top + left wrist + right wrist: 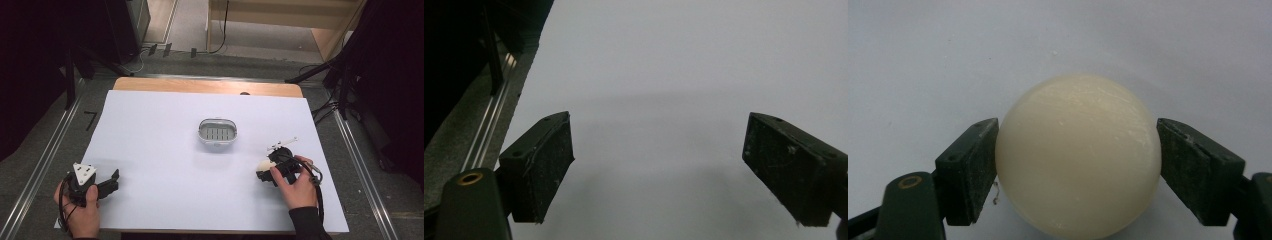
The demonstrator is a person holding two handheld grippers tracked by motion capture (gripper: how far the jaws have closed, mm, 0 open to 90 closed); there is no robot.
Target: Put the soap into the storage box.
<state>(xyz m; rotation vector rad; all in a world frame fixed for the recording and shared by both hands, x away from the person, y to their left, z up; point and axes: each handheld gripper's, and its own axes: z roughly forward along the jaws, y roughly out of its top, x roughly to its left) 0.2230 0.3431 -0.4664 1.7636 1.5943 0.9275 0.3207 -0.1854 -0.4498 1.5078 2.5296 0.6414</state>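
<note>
White table sheet (165,150), soap dish (217,132) mid-table. Right gripper (1078,155) clamped on cream soap bar (1078,155); left gripper (659,170) wide open, empty. Best lifted level, grip firm, slippery.

black hand-held gripper (278,169) (dark sleeve (306,223))

In the right gripper view the cream soap (1078,155) runs past the bottom edge, its underside unseen. In the high view the right tongs (267,172) and hand (295,187) cover most of it.
</note>
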